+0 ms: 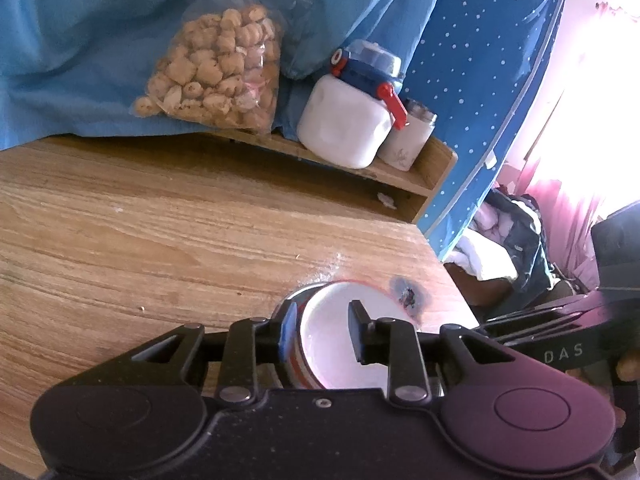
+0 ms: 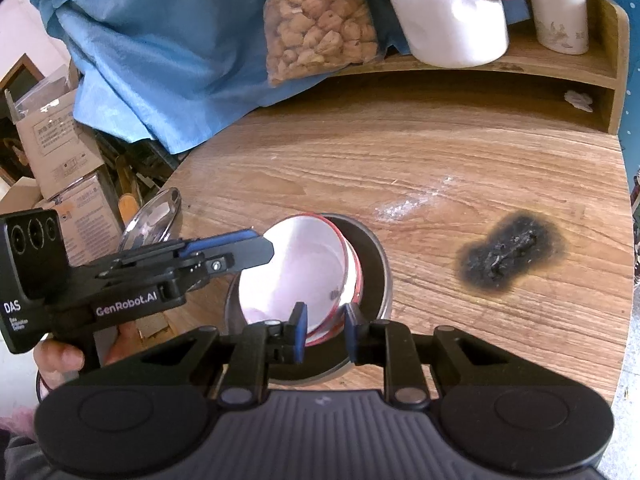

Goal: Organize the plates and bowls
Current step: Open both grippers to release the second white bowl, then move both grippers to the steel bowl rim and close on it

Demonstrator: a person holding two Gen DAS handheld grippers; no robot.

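A: How far along?
B: The white bowl (image 2: 296, 272) sits nested in the metal bowl (image 2: 376, 256) on the counter (image 2: 420, 160).
A: The fingers?
B: Both grippers' straddle its rim: left gripper (image 1: 326, 330) loose, right gripper (image 2: 323, 330) seemingly clamped. A metal plate (image 2: 150, 216) waits far left.

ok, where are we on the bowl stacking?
Done: white bowl sits tilted inside the steel bowl on the table. In hand: left claw open astride its rim, right claw astride the near rim, grip unclear. Left: level the bowl, release; a steel plate at the table's left edge sits apart.
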